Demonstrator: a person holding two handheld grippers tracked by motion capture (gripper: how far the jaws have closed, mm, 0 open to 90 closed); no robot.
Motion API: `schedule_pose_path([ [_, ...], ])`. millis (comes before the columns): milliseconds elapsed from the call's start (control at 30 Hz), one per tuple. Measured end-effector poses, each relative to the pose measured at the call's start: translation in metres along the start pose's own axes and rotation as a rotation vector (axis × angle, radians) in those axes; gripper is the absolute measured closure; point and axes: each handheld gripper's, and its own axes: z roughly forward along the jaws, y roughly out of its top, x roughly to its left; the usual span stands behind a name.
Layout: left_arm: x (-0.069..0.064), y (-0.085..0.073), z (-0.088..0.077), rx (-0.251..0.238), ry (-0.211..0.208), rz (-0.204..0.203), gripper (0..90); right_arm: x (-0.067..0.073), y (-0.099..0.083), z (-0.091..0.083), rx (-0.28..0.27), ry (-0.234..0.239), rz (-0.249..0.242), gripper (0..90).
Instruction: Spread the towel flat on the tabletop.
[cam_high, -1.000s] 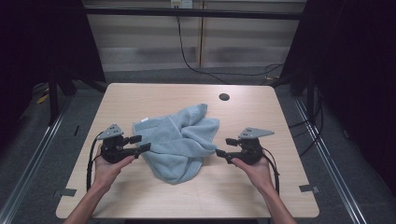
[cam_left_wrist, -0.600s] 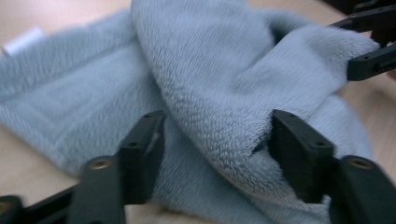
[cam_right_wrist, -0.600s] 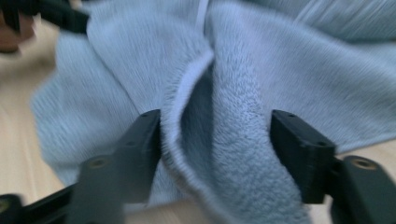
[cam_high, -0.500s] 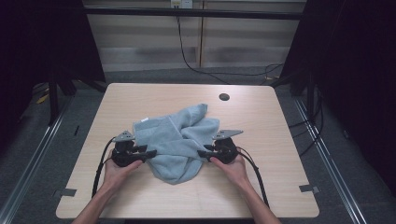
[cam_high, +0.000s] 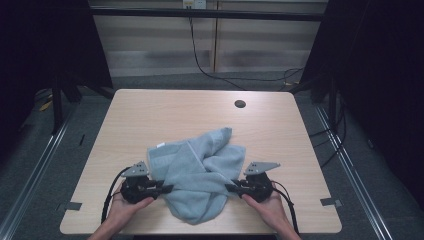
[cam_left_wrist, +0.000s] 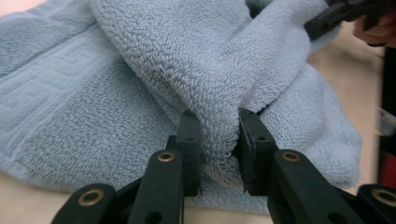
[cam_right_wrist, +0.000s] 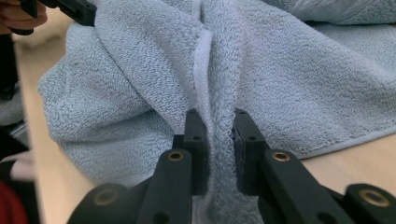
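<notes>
The left tongs (cam_high: 162, 189) pinch a fold of the crumpled light-blue terry towel (cam_high: 200, 172), which lies between both tongs on the pale wooden table (cam_high: 150, 115). The right tongs (cam_high: 231, 187) clamp a hemmed ridge. Soft, light and limp, it should be gripped at edges.

Light wooden table (cam_high: 150, 115) standing on grey floor (cam_high: 45, 165), round dark grommet hole (cam_high: 240, 104) sitting near its far edge, black cables (cam_high: 210, 70) trailing along the floor behind

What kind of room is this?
Probably a lab or recording studio: a bare light wooden table holding one crumpled light-blue terry towel, black curtains on both sides, black cables across the grey floor.
</notes>
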Motion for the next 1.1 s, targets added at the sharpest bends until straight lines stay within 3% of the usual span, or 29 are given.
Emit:
schedule_pose_path([
  [67, -0.008, -0.003, -0.002, 0.011, -0.006, 0.003, 65.2, 0.006, -0.008, -0.007, 0.017, 0.000, -0.002, 67.7],
  [133, -0.012, -0.004, -0.007, -0.002, -0.015, 0.007, 50.7, 0.011, -0.013, -0.019, 0.010, -0.020, -0.006, 51.9],
  [300, 0.000, 0.011, -0.016, -0.065, 0.011, -0.015, 41.6, 0.002, -0.004, -0.035, -0.062, -0.025, 0.015, 46.5],
  [333, 0.003, 0.021, -0.017, -0.082, 0.028, -0.003, 40.5, -0.005, 0.004, -0.037, -0.087, -0.040, 0.019, 46.5],
  [400, 0.005, 0.026, -0.016, -0.087, 0.034, 0.001, 40.4, -0.009, 0.009, -0.036, -0.099, -0.040, 0.018, 46.5],
  [533, 0.018, 0.049, -0.006, -0.132, 0.034, -0.008, 40.0, -0.030, 0.032, -0.012, -0.076, -0.044, 0.003, 44.9],
  [567, 0.021, 0.054, -0.004, -0.138, 0.046, -0.014, 40.0, -0.030, 0.032, -0.012, -0.076, -0.044, 0.003, 44.9],
  [600, 0.024, 0.059, -0.001, -0.148, 0.056, -0.019, 40.0, -0.036, 0.039, -0.001, -0.059, -0.042, 0.003, 43.6],
  [667, 0.033, 0.066, 0.005, -0.133, 0.068, -0.030, 39.3, -0.039, 0.042, 0.005, -0.051, -0.036, 0.000, 42.7],
  [700, 0.042, 0.066, 0.013, -0.125, 0.067, -0.047, 38.9, -0.043, 0.045, 0.015, -0.039, -0.045, -0.001, 41.0],
  [767, 0.046, 0.063, 0.018, -0.113, 0.063, -0.064, 37.8, -0.046, 0.045, 0.020, -0.034, -0.050, 0.002, 40.2],
  [833, 0.050, 0.057, 0.029, -0.069, 0.071, -0.060, 36.4, -0.053, 0.041, 0.028, -0.024, -0.051, 0.021, 38.2],
  [867, 0.051, 0.054, 0.034, -0.048, 0.078, -0.051, 33.8, -0.058, 0.037, 0.035, 0.013, -0.084, 0.017, 35.4],
  [900, 0.052, 0.052, 0.039, -0.025, 0.072, -0.046, 33.8, -0.058, 0.037, 0.035, 0.013, -0.084, 0.017, 35.4],
  [1100, 0.055, 0.050, 0.050, -0.018, 0.028, -0.062, 25.0, -0.069, 0.029, 0.049, 0.052, -0.077, 0.014, 33.1],
])
